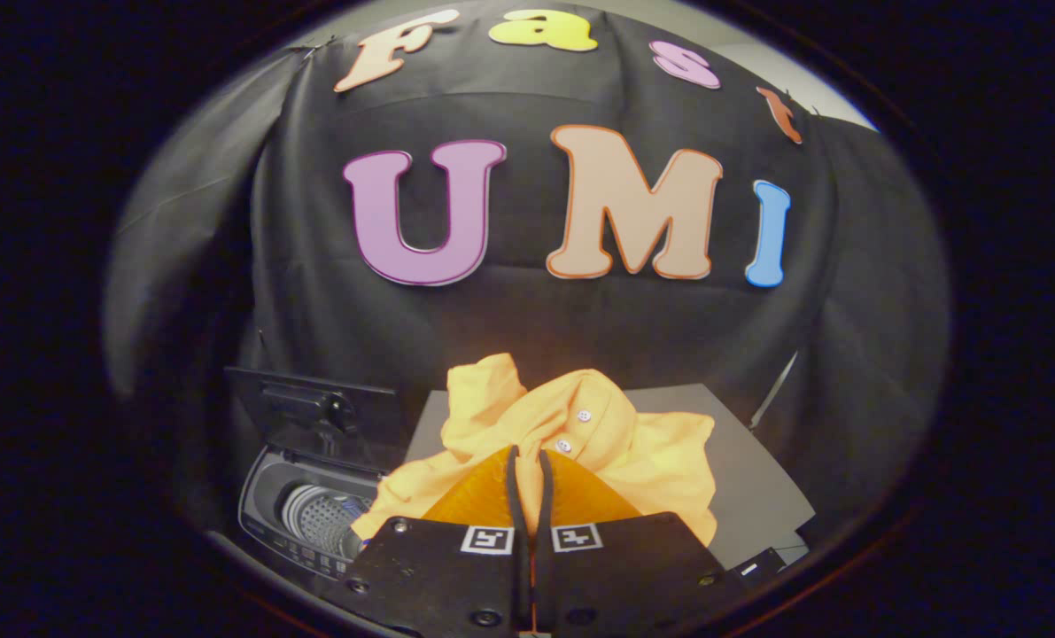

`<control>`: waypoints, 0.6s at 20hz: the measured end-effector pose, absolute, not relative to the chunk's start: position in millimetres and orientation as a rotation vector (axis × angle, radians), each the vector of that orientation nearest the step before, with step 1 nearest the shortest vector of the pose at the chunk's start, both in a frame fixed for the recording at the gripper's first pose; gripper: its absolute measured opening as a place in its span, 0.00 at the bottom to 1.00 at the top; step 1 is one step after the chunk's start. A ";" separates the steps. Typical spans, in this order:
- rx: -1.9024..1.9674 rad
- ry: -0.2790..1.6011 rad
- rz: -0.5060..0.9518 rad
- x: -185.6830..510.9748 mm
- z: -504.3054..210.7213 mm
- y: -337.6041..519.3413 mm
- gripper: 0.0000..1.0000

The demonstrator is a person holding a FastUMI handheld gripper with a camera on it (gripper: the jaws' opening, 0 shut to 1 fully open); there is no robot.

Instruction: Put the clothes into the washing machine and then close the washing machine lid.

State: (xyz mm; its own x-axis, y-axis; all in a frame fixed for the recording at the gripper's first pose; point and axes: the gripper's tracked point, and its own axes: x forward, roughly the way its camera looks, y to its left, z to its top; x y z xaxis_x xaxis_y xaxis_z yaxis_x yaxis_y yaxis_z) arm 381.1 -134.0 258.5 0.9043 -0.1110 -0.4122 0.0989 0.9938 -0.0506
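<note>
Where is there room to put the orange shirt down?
The gripper is nearly shut, with the orange shirt bunched at its tips. Bare grey board shows beyond and beside the shirt, toward the black cloth wall. The washing machine drum sits open under its raised lid. It's crowded around the gripper.

The garment [571, 434] is plain orange-yellow with pale buttons. The washing machine [310, 509], left, is dark grey with a silvery perforated drum; its raised lid [314, 412] is black.
</note>
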 end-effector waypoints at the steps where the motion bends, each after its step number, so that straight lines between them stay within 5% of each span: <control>1: -0.026 0.422 -0.091 384.9 263.8 -122.2 0.02; 12: 0.017 0.464 0.170 435.8 251.5 53.5 0.02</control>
State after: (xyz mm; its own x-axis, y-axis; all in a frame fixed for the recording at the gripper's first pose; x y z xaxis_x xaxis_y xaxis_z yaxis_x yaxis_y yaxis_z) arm 435.8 53.5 251.5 0.8806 0.1669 -0.4435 -0.1591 0.9857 0.0550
